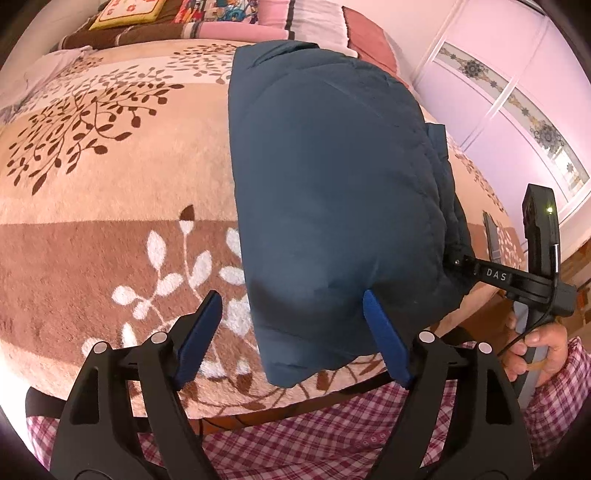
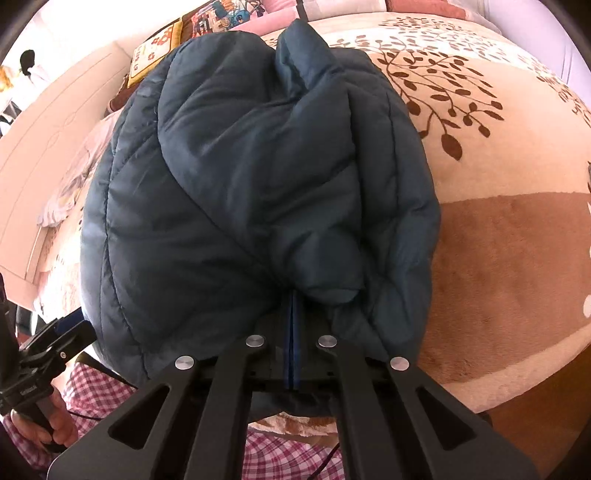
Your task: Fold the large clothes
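Note:
A dark blue padded jacket point(image 1: 332, 184) lies folded in a thick bundle on the bed's leaf-patterned blanket point(image 1: 110, 221). My left gripper point(image 1: 291, 295) is open at its near corner. The jacket's corner sits between the blue pads; the right pad point(image 1: 384, 339) touches the fabric, while the left one stands apart. In the right wrist view the jacket point(image 2: 258, 184) fills the middle. My right gripper point(image 2: 293, 295) is shut, its pads pressed together and its tips buried in the jacket's bunched edge. The left wrist view shows the right gripper point(image 1: 456, 261) biting that same side edge.
Pillows and folded quilts point(image 1: 221, 22) are stacked at the head of the bed, by the pale headboard point(image 2: 44, 147). Wardrobe doors point(image 1: 517, 92) stand on the far side. The person's checked clothing point(image 1: 295, 435) is at the bed's near edge, with a hand point(image 1: 543, 347) on the right gripper's handle.

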The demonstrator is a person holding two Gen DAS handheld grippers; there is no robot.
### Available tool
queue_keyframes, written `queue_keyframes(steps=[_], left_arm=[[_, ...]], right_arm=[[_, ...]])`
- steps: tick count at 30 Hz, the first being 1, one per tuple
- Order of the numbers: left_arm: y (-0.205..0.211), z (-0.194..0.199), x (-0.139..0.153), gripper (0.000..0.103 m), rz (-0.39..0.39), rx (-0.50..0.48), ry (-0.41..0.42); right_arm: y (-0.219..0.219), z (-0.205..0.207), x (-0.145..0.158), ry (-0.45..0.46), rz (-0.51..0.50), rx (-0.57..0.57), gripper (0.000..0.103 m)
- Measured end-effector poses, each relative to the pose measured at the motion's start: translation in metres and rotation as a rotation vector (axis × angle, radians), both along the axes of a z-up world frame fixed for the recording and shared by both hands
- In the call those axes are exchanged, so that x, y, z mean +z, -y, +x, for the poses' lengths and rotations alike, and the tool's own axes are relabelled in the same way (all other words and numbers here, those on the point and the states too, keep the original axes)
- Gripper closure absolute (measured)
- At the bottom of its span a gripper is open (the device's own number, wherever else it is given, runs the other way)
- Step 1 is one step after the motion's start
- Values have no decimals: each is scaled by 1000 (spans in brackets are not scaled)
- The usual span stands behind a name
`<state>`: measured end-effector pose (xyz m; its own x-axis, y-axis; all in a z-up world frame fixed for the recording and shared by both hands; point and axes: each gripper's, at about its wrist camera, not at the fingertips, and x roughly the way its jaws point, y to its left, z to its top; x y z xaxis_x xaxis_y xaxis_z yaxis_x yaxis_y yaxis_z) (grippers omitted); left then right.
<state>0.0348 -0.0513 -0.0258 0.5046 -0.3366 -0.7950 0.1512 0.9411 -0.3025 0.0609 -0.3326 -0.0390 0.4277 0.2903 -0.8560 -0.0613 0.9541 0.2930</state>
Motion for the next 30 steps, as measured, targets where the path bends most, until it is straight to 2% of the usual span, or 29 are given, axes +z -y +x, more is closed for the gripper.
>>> queue_keyframes(steps=[30], left_arm=[[-16, -2, 12, 25, -63, 43, 3]], right_arm=[[2, -14, 12, 13, 5, -37, 101]])
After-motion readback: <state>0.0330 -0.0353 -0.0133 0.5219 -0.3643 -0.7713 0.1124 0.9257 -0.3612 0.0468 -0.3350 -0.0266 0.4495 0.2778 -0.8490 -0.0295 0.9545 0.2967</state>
